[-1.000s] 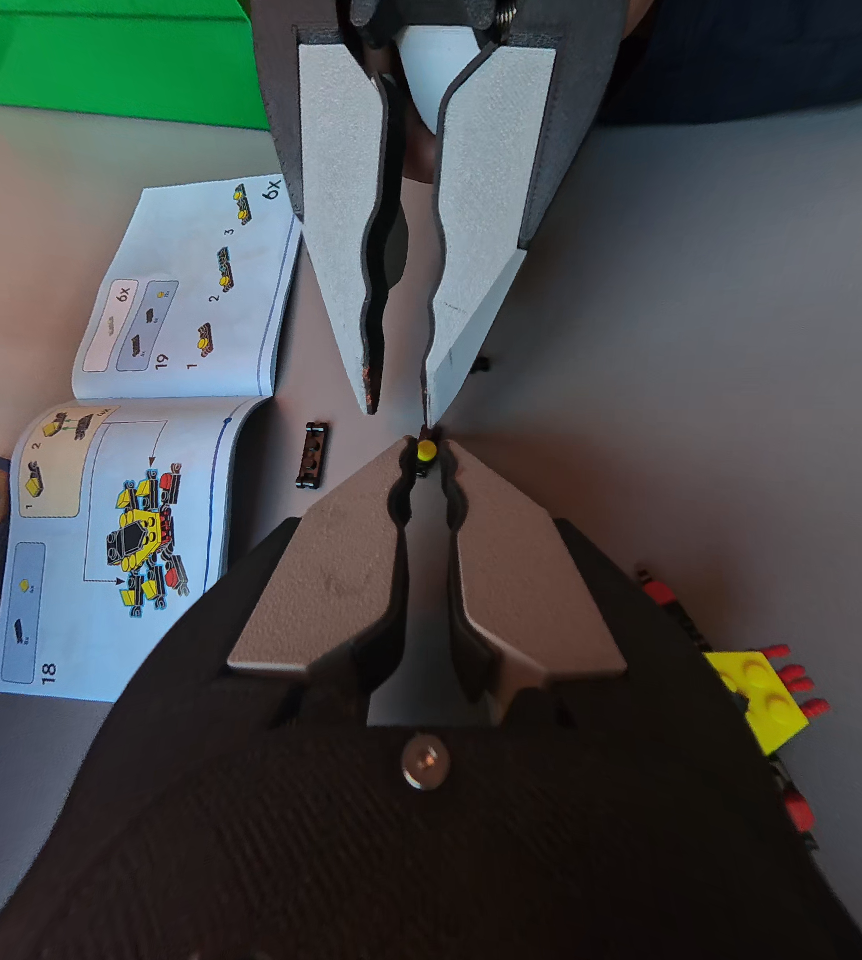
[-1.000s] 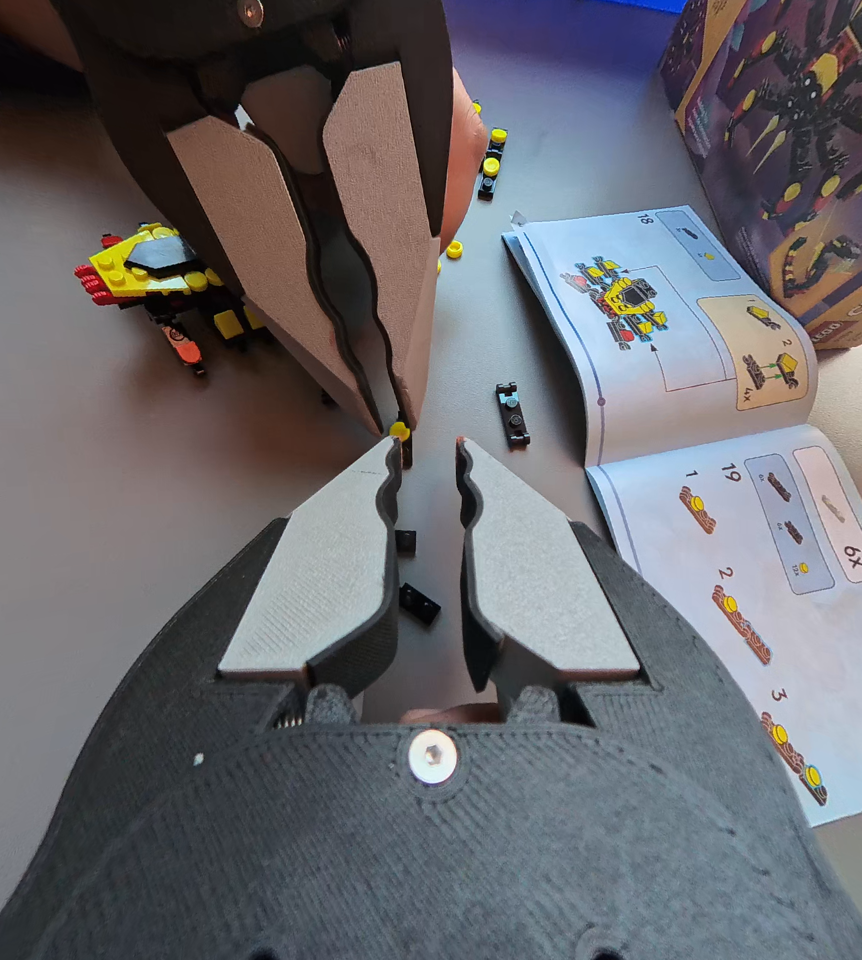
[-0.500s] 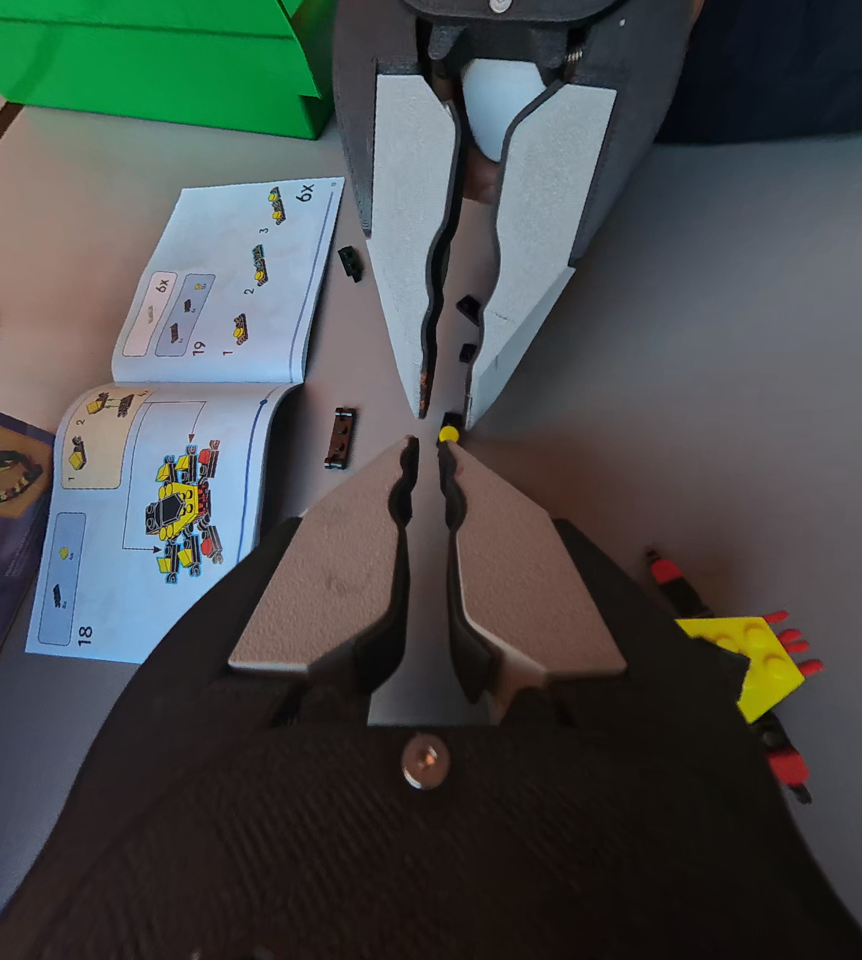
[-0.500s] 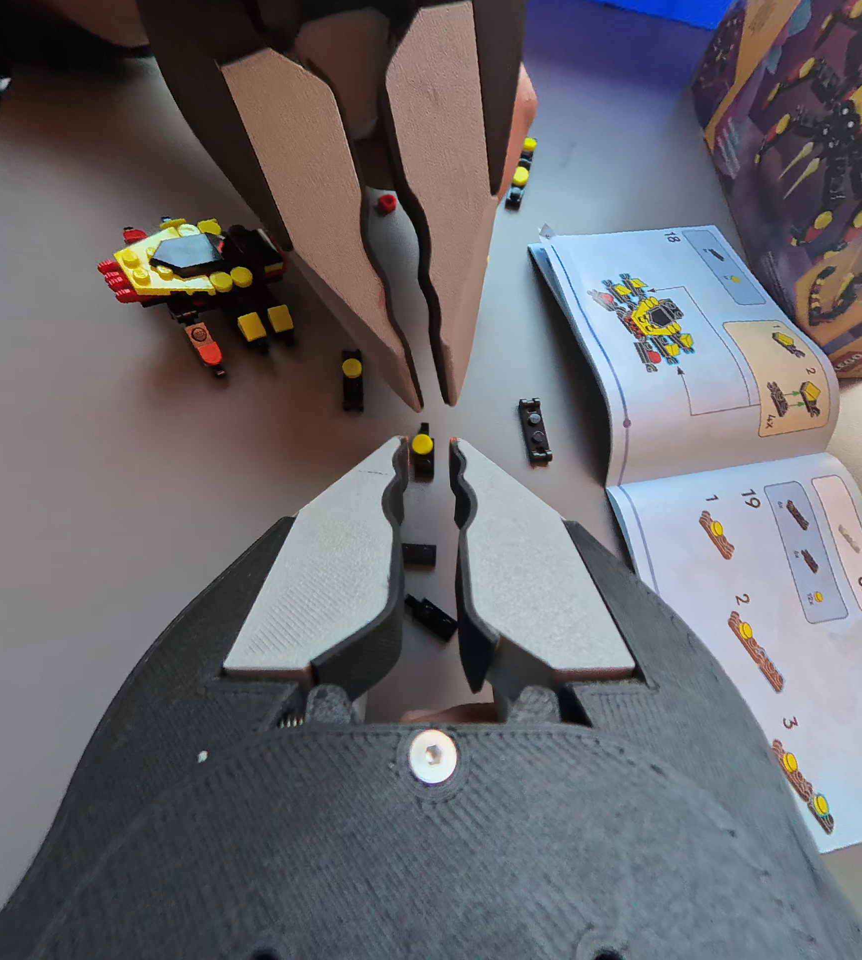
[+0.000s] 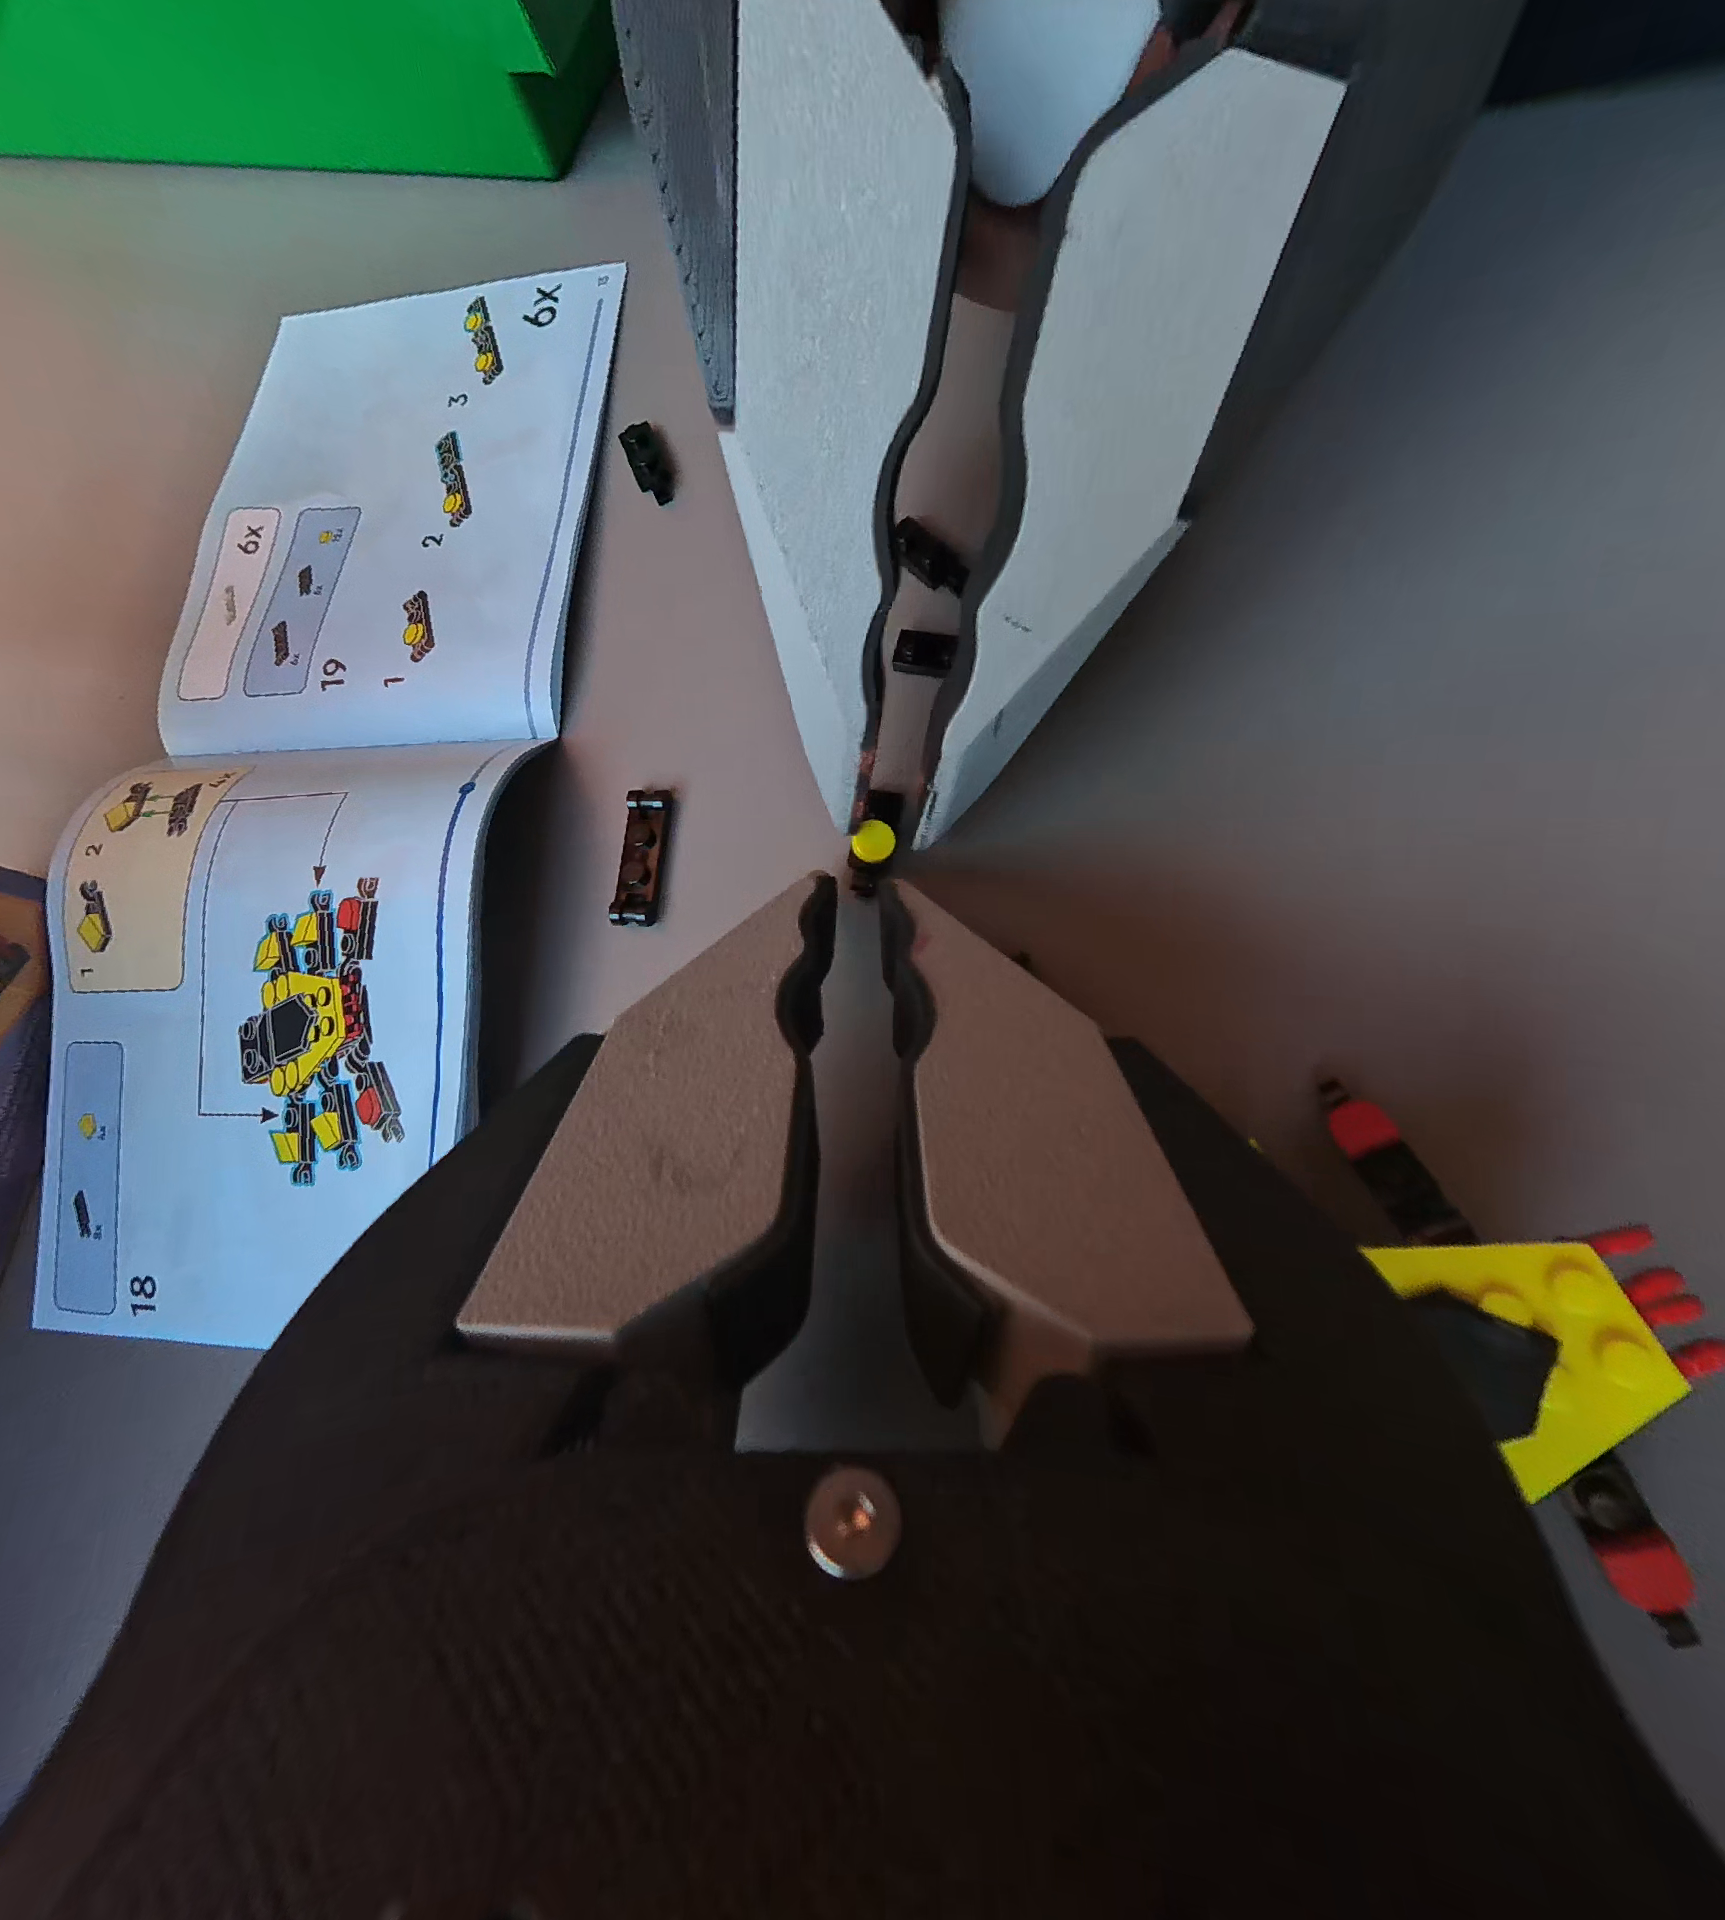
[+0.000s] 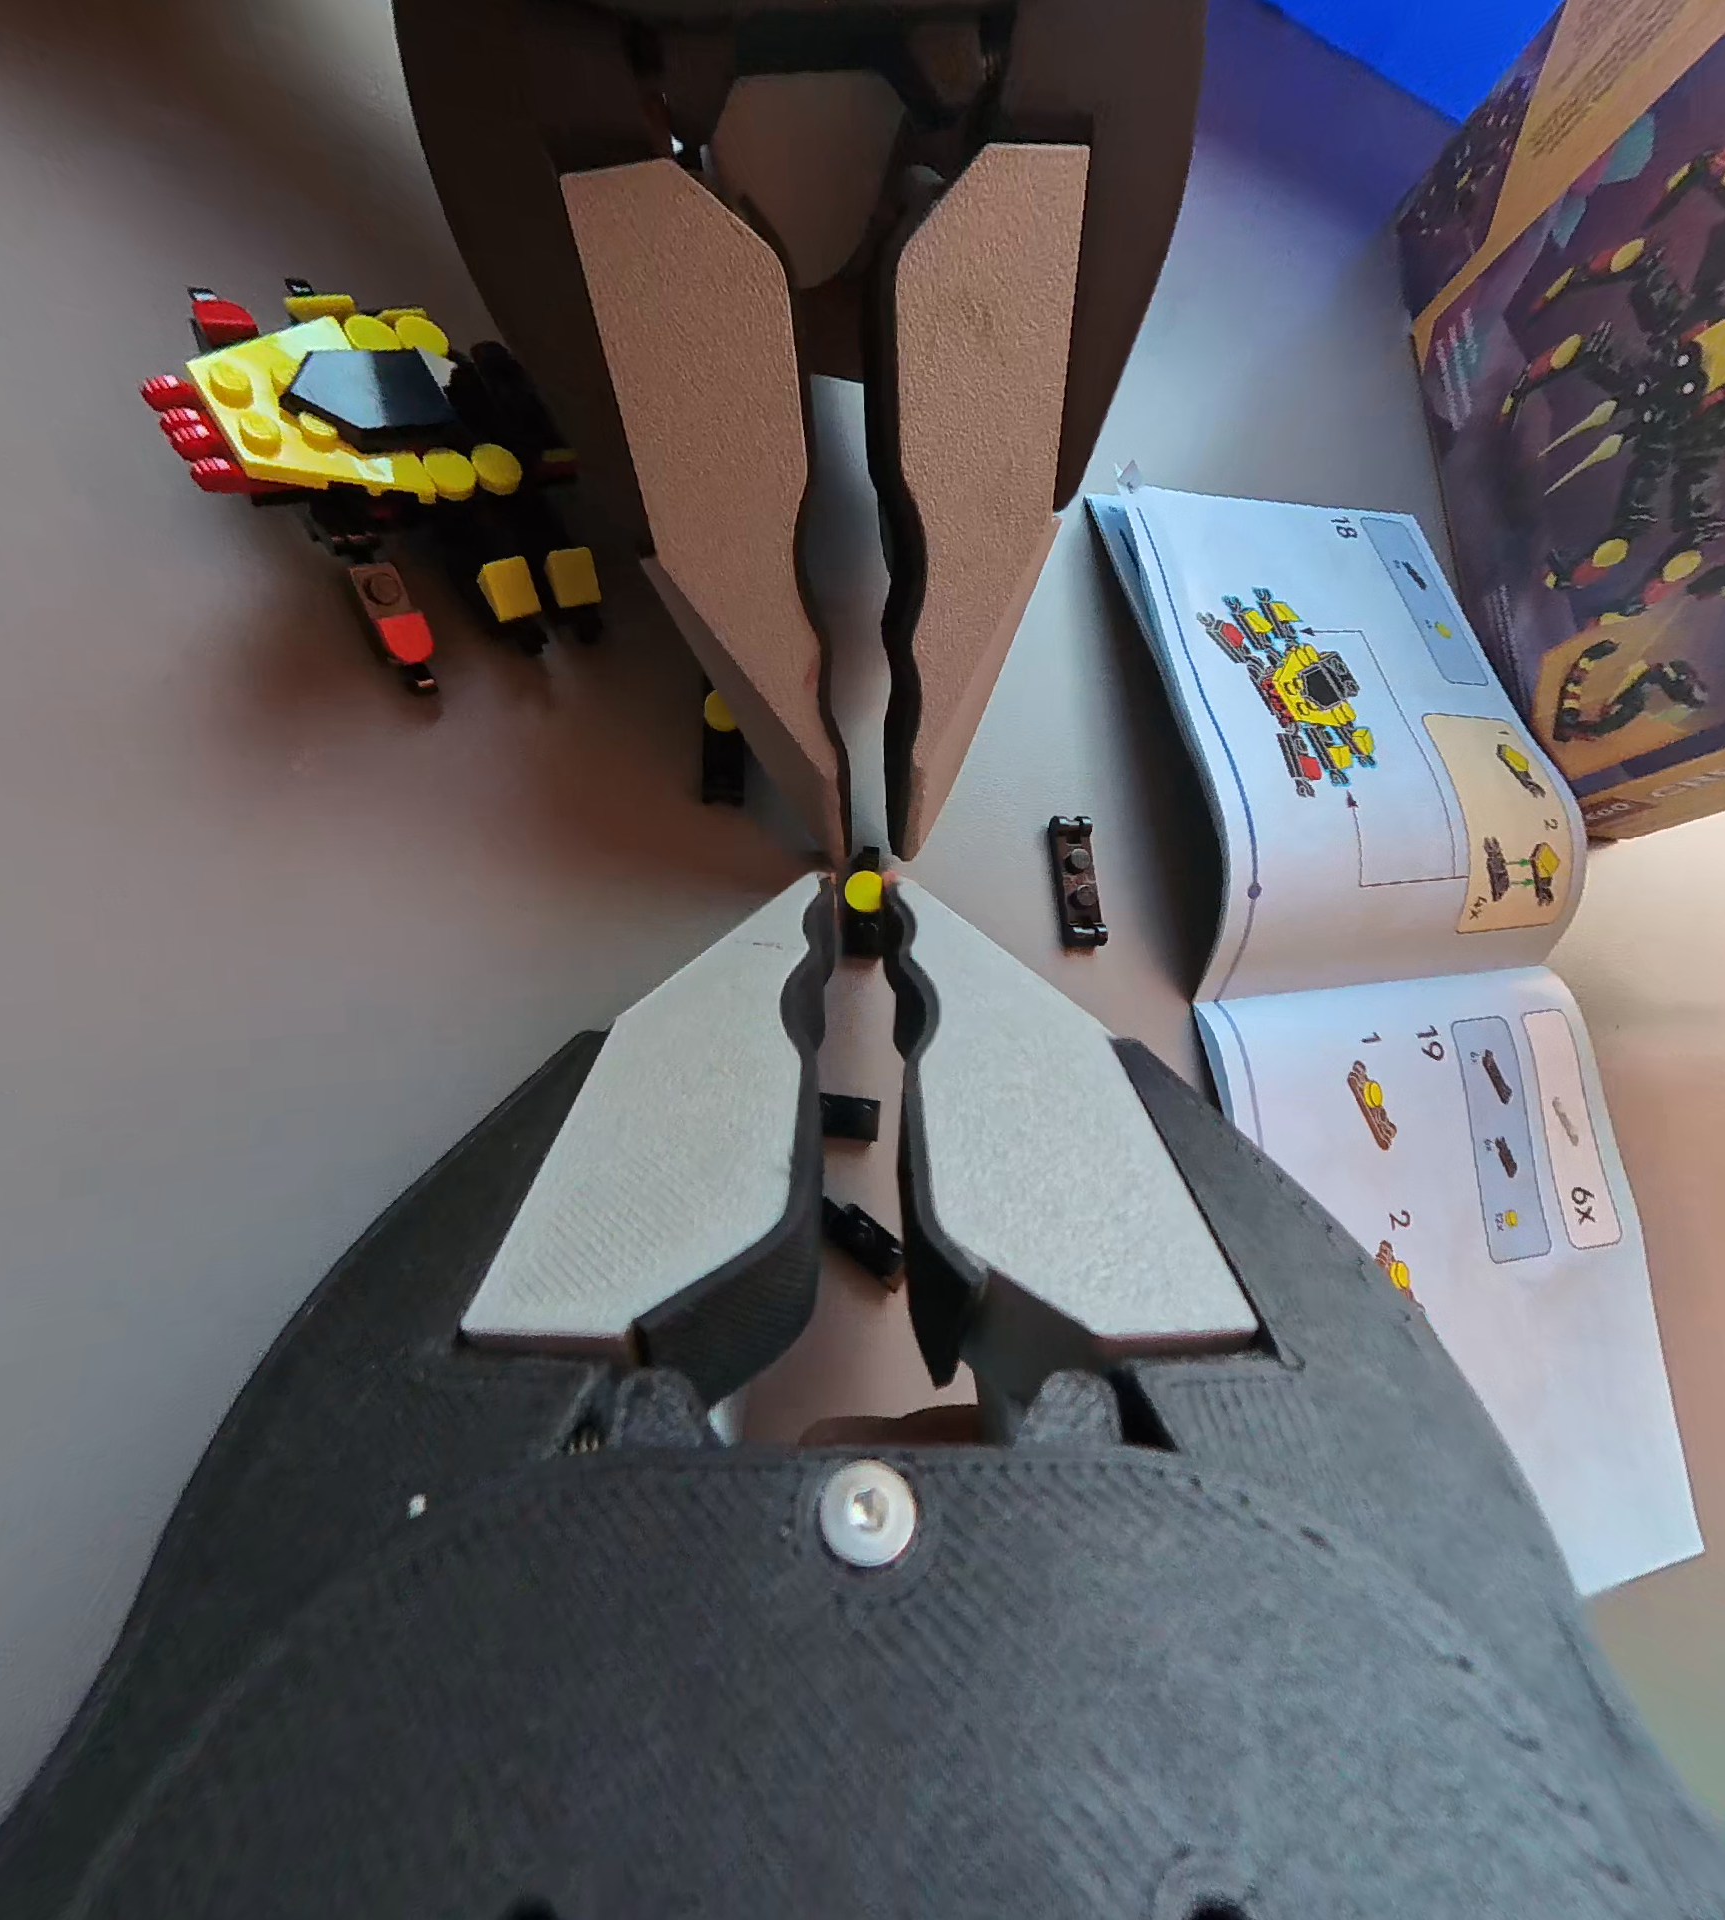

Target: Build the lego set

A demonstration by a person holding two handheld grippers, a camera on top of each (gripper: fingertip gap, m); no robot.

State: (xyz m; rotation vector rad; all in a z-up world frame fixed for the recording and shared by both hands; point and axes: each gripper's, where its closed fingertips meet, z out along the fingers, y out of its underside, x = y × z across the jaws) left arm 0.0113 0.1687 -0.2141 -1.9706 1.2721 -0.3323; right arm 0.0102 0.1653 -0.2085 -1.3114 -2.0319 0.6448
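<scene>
The right gripper (image 6: 860, 902) clenches a small black piece with a yellow stud (image 6: 862, 894) at its fingertips, just above the grey table (image 6: 214, 987). Tip to tip opposite, the left gripper (image 5: 856, 902) is narrowed beside that piece; whether it grips is unclear. Farther off lie the half-built yellow-and-black model (image 6: 359, 436) and the open instruction booklet (image 6: 1357, 831).

Left tongs (image 5: 856, 894): grey-padded wavy-edged fingers on a black printed body, nearly closed, tips narrowly apart. Right tongs (image 6: 858, 896): the same build, paler pads, likewise nearly closed. Both sets meet tip to tip, pointing straight at one another.
</scene>
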